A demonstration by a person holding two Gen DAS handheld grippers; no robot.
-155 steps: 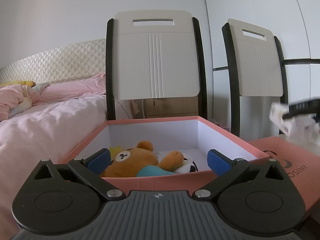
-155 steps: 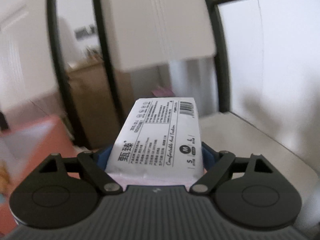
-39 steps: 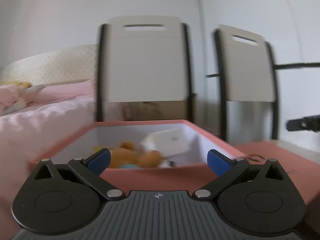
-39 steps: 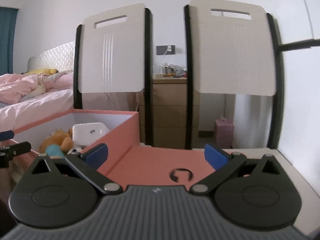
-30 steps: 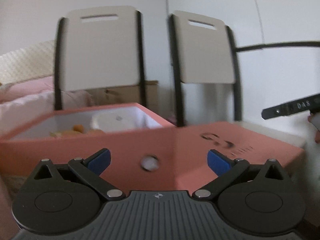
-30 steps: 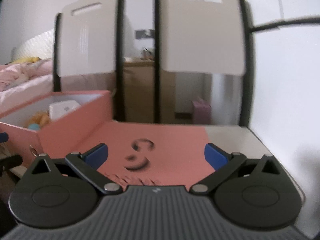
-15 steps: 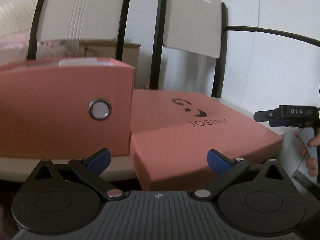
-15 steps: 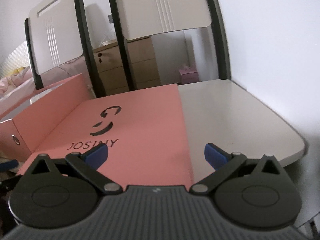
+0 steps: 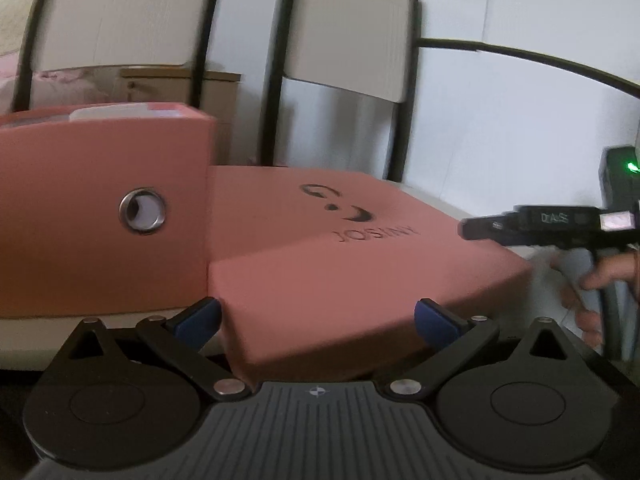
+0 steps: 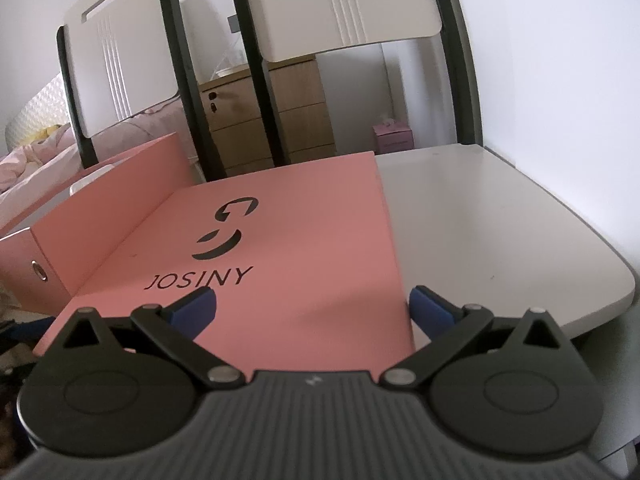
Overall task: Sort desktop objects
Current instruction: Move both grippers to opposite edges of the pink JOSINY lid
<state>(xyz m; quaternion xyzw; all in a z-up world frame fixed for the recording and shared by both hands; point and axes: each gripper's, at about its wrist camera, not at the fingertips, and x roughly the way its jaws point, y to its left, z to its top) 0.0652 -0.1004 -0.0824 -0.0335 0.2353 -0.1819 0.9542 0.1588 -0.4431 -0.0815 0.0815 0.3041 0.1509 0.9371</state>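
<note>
A pink box lid [image 9: 320, 256] marked JOSINY lies flat on the white table, right of the open pink box [image 9: 100, 216] with a metal eyelet. My left gripper [image 9: 318, 318] is open, its blue pads at the lid's near left corner. My right gripper [image 10: 312, 308] is open, its pads straddling the lid's [image 10: 280, 240] near right edge. The right gripper also shows in the left wrist view [image 9: 540, 224], right of the lid. A white pack's top [image 9: 108, 114] shows just above the box rim. The box [image 10: 80, 216] stands left in the right wrist view.
The white table [image 10: 480, 232] extends right of the lid to a rounded edge. Two chairs [image 10: 340, 4] stand behind the table. A wooden drawer unit [image 10: 272, 120] stands further back. A pink bed [image 10: 32, 160] is at the left.
Both grippers have dropped low and closed in on the lid's near edge. Five seconds ago the right gripper held the white pack; the pack now lies in the box.
</note>
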